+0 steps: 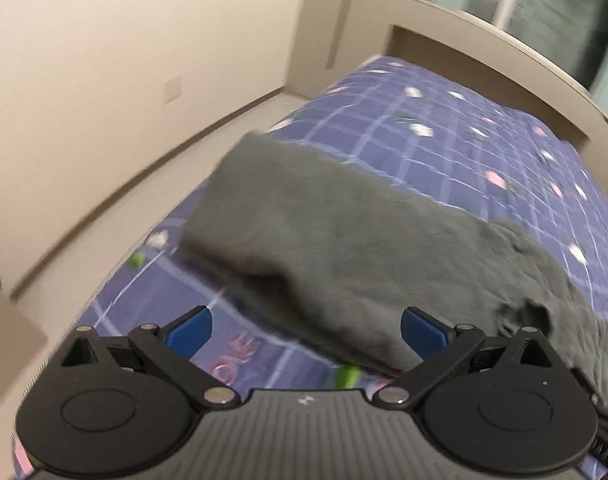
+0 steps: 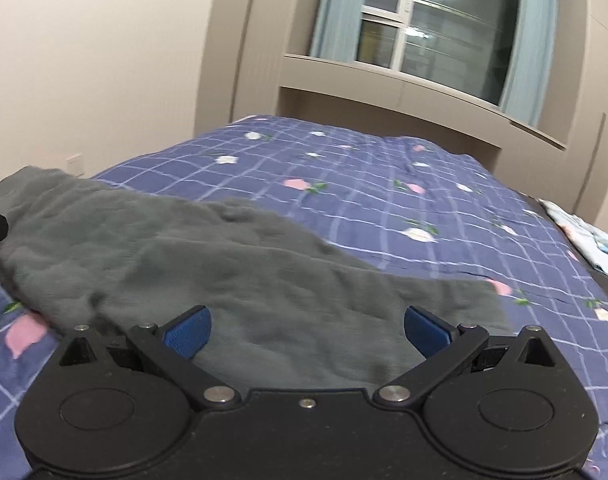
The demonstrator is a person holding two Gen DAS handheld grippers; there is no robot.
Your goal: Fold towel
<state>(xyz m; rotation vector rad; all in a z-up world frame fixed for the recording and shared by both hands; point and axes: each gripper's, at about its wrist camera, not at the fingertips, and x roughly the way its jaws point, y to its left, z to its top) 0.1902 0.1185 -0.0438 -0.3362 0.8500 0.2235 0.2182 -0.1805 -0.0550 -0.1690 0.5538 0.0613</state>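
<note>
Across mid-frame, a grey towel is spread on the checked bedspread; left gripper and right gripper are both held wide apart, nothing clamped.

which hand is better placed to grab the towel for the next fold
Probably the right. Its gripper is open with the grey towel spread directly between the fingers. The left gripper, also open, sits over a towel edge, with the purple bedsheet showing under one side.
</note>
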